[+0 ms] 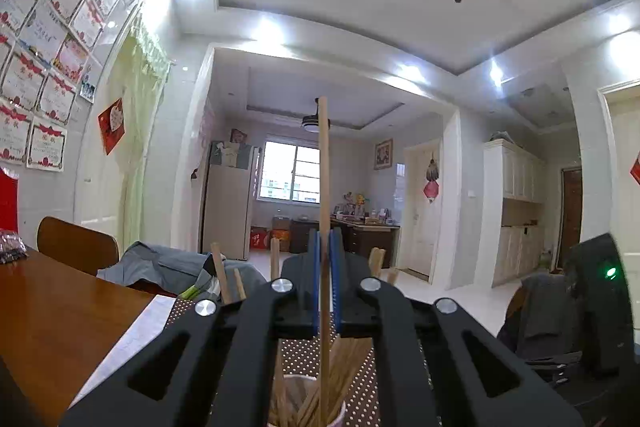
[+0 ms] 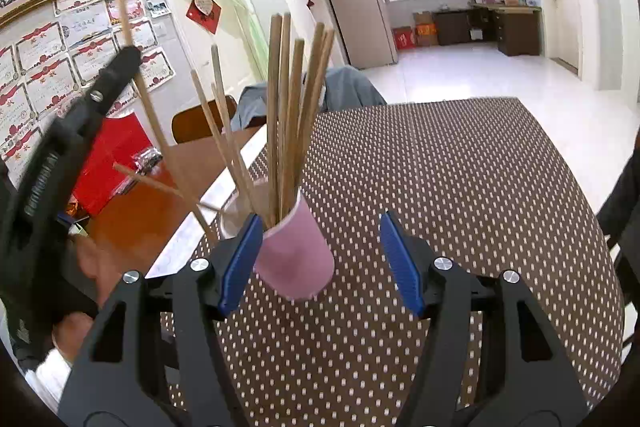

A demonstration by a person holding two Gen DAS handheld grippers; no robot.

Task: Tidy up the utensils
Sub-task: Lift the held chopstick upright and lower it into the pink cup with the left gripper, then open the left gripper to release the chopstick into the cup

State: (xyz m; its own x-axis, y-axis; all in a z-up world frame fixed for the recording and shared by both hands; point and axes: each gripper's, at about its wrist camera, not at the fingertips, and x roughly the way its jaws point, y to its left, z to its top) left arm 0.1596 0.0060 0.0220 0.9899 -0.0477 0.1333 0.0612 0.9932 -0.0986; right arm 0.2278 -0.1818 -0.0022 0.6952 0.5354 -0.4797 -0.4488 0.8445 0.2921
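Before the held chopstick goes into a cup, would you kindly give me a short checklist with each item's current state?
1. Left gripper shut on single chopstick: ok.
2. Chopstick's lower tip above the cup rim: cannot tell.
3. Pink cup upright on the dotted tablecloth: ok.
4. Right gripper holding the pink cup steady: not ok; jaws open, only one pad near it.
5. Clear cup behind the pink cup upright: ok.
6. Room among the chopsticks already in the pink cup: cannot tell.

Left claw (image 1: 325, 267) clamped tight, pointing level; right claw (image 2: 320, 263) agape, tilted down.
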